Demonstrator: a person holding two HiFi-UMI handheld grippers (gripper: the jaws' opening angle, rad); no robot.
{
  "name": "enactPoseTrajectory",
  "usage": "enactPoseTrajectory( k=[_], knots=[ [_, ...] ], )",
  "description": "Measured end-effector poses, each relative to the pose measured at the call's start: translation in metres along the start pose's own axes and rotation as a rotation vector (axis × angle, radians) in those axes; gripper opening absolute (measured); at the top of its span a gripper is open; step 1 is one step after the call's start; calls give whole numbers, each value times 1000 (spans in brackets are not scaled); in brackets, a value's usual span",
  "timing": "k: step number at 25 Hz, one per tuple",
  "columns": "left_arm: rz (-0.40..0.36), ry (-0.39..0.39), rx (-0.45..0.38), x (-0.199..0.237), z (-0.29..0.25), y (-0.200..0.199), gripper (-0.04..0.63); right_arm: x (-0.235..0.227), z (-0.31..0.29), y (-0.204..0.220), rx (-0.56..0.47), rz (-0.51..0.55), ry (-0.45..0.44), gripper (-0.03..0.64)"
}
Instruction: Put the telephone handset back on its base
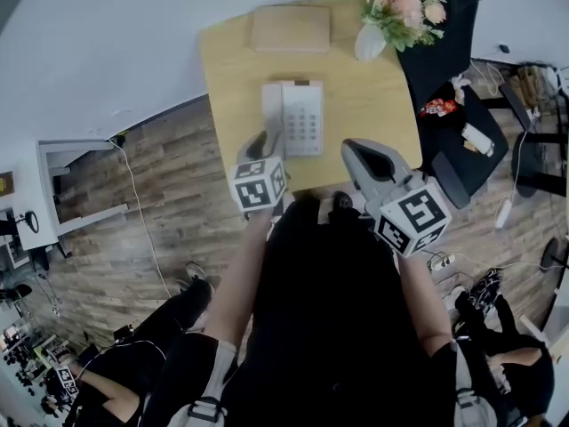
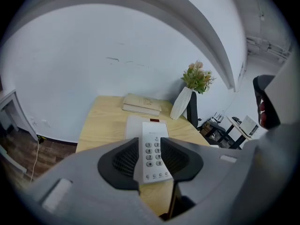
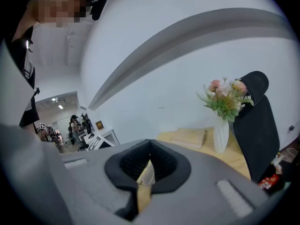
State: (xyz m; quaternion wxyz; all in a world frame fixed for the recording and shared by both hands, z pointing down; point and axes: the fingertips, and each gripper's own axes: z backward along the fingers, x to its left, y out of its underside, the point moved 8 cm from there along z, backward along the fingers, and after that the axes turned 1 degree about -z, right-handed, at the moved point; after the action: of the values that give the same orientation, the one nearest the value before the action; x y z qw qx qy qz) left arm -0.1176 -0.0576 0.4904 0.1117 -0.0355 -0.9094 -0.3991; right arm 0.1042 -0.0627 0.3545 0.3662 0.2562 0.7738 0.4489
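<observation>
A white telephone [image 1: 302, 118] with a keypad lies in the middle of the light wooden table [image 1: 231, 87]. Its handset [image 1: 272, 105] rests along the left side of the base. My left gripper [image 1: 269, 140] hovers at the phone's near left corner. In the left gripper view the left gripper [image 2: 150, 143] stands open, and the keypad [image 2: 153, 156] shows through the gap with nothing pressed between the pads. My right gripper [image 1: 360, 149] hangs at the table's near edge, right of the phone. The right gripper [image 3: 150, 144] is shut and holds nothing.
A stack of tan books [image 1: 290, 28] lies at the table's far edge. A white vase with flowers [image 1: 400, 7] stands at the far right corner. A black chair [image 1: 444, 34] and cluttered furniture are on the right. Another person [image 1: 133, 363] is on the floor at lower left.
</observation>
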Motion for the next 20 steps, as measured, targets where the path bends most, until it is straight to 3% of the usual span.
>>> enactPoseTrajectory(
  k=[20],
  knots=[
    [-22,-59,-202,-82,110,-5,61,0,66,5,-32,65,-102,0]
  ],
)
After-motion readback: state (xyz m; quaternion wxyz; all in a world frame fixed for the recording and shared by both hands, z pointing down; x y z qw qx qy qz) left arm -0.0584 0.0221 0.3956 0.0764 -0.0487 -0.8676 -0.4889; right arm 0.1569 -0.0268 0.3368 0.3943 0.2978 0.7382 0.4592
